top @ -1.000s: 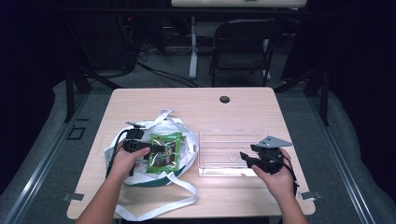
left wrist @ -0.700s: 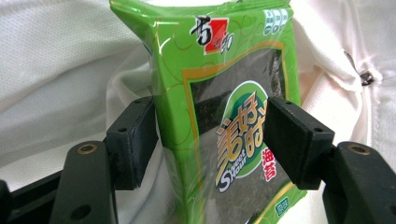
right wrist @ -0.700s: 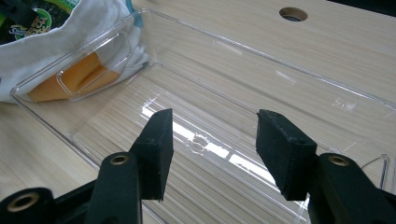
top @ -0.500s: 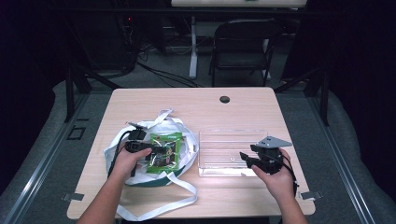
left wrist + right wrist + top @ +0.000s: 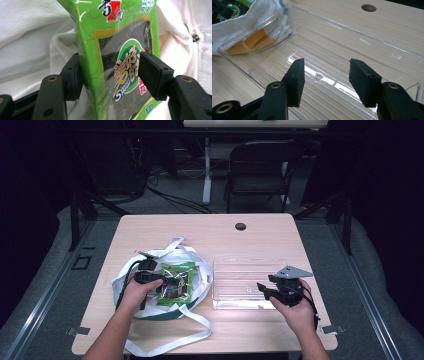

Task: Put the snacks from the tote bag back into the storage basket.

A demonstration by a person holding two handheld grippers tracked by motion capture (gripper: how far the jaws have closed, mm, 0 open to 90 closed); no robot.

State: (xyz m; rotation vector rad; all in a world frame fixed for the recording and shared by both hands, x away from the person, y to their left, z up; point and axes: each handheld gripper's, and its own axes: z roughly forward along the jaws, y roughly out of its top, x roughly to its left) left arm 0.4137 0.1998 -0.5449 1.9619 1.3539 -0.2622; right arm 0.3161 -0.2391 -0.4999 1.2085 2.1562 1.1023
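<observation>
Light wood surface (image 5: 215, 232) with a small round hole (image 5: 240, 226) near the far edge. On the left side, a white cloth bag (image 5: 131, 272) with long white straps spilling toward the near edge. Inside the open bag, a green snack packet (image 5: 176, 281), shiny, with a dark window on its front.

Left hand-held gripper (image 5: 159, 285) reaching into the bag, held in the person's left hand (image 5: 136, 292). Pinching the green packet (image 5: 120, 50) between its two black pads: one pad (image 5: 155, 75) against the printed front, the other behind the packet's edge. White cloth of the bag (image 5: 32, 37) all around the packet.

On the right side, just beside the bag, a clear plastic tray (image 5: 250, 265), flat on the surface. Right hand-held gripper (image 5: 264, 290) at the tray's near right corner, held in the right hand (image 5: 296, 312). Jaws spread apart, gripping nothing, pointing over the clear tray (image 5: 342, 25). Something orange (image 5: 249, 46) seen through the tray's wall, next to the bag.
</observation>
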